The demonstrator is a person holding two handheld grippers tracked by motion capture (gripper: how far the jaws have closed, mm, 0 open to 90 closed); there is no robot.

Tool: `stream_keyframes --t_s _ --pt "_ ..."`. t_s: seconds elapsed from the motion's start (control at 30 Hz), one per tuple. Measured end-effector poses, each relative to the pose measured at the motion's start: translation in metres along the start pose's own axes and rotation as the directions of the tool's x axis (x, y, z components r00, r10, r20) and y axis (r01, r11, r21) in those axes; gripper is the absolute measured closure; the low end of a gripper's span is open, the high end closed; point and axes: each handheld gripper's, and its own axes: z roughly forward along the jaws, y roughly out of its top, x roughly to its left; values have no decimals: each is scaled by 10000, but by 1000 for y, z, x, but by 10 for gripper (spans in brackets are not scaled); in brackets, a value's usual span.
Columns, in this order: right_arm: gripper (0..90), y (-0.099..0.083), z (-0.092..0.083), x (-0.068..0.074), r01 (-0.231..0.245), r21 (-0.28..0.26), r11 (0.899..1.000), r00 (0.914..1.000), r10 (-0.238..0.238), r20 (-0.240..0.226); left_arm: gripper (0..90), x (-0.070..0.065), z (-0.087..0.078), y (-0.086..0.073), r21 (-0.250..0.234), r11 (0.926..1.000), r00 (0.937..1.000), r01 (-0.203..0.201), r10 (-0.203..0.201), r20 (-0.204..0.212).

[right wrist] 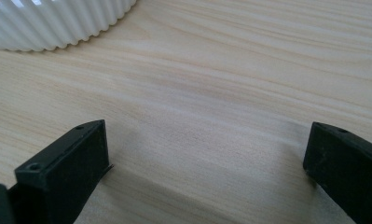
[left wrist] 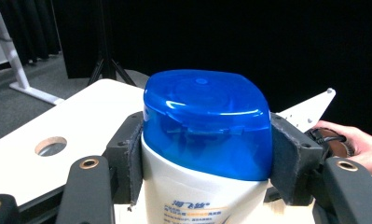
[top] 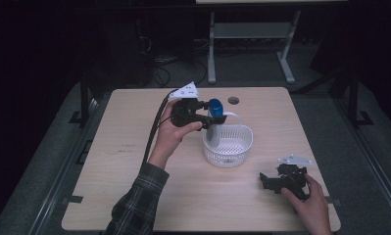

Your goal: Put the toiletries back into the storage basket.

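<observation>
I see one pale wooden worktop [top: 134,147], bare along its left half and near edge, with a round hole [top: 233,100] at twelve o'clock. One white ribbed basket [top: 234,147] sits right of centre. My left gripper [top: 203,115] holds one blue-capped shampoo bottle [left wrist: 207,126] upright over the basket's ten-o'clock rim, fingers [left wrist: 127,163] clamped just under the cap. My right gripper [right wrist: 207,172] rests at five o'clock, fingers spread wide on nothing.
</observation>
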Motion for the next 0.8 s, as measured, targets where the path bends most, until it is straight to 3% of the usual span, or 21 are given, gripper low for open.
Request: stream_keyframes --t_s 0.8 --pt "0 0 0 0 12 -5 10000 10000 -12 -4 371 6 13 -29 209 9996 9998 178 -178 31"
